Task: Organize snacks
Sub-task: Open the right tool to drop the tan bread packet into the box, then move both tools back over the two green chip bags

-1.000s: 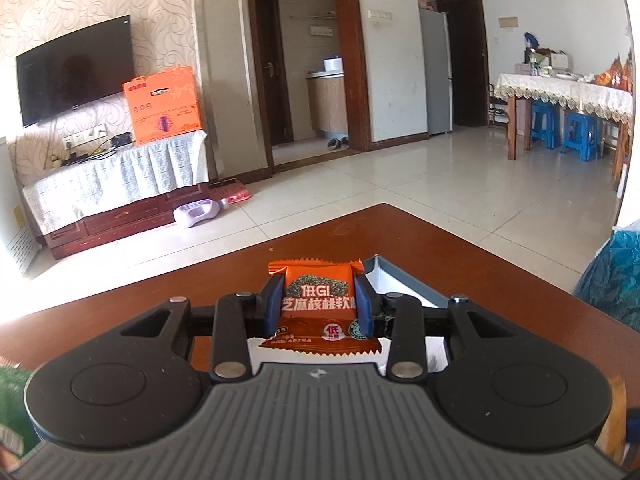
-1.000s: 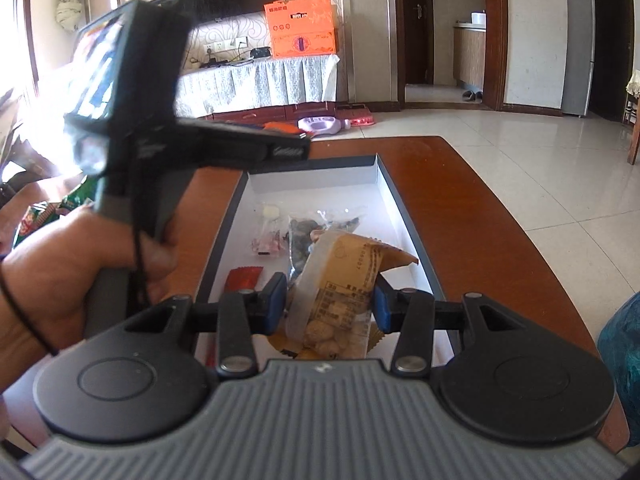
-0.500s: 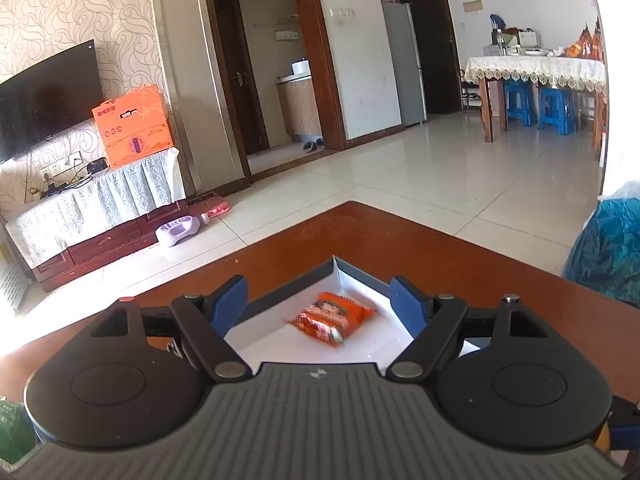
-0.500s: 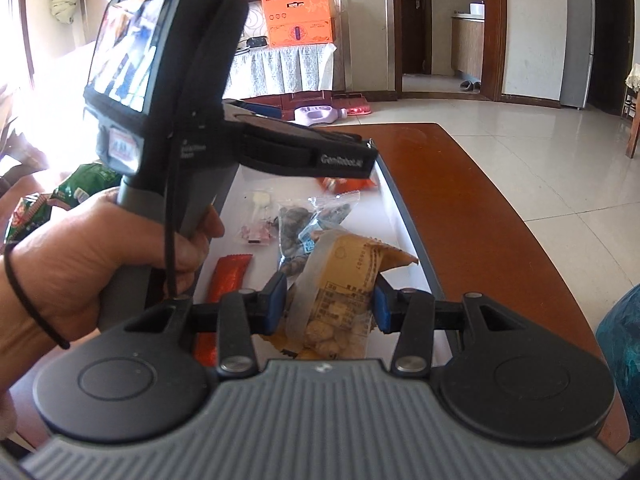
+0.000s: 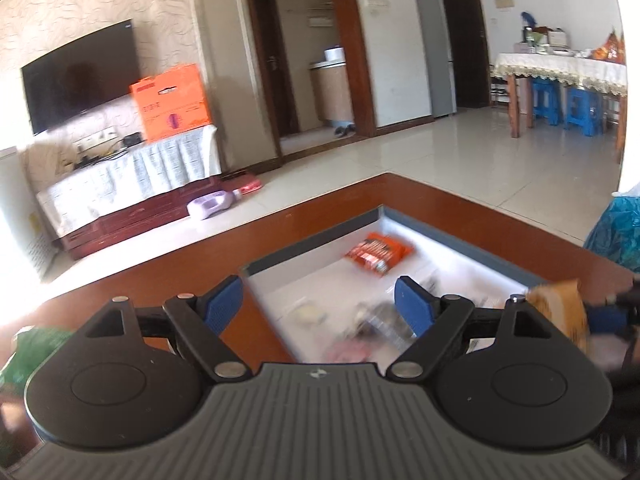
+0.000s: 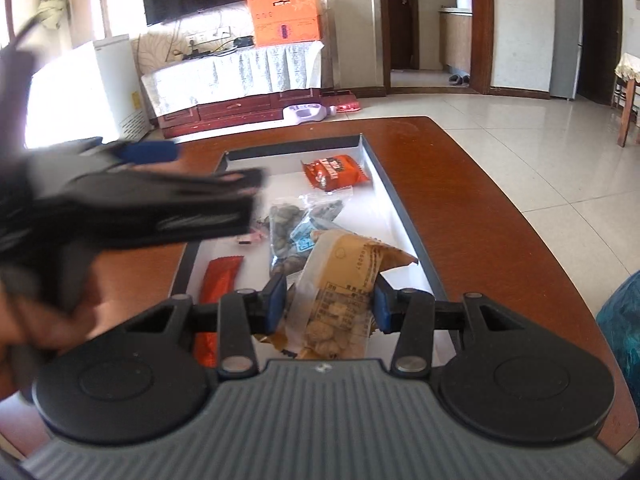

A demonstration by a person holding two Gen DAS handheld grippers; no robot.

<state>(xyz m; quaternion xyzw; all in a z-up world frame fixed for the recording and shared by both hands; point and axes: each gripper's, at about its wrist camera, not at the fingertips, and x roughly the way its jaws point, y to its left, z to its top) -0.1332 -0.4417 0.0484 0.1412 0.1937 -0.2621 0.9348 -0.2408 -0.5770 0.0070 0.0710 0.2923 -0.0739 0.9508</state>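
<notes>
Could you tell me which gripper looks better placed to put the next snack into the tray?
Right. The right gripper already grips the tan snack bag above the tray. The left gripper has opening, empty jaws; its orange packet lies inside.

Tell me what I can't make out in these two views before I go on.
- Small pink snack: right wrist view, mostly hidden behind the blurred left gripper.
- Red stick pack: lower end hidden behind the right gripper.
- Tray contents near the fingers: left wrist view, smeared by motion blur.
- Green bag: cut off by the left edge.
- Print on the tan snack bag: too small to read.
</notes>
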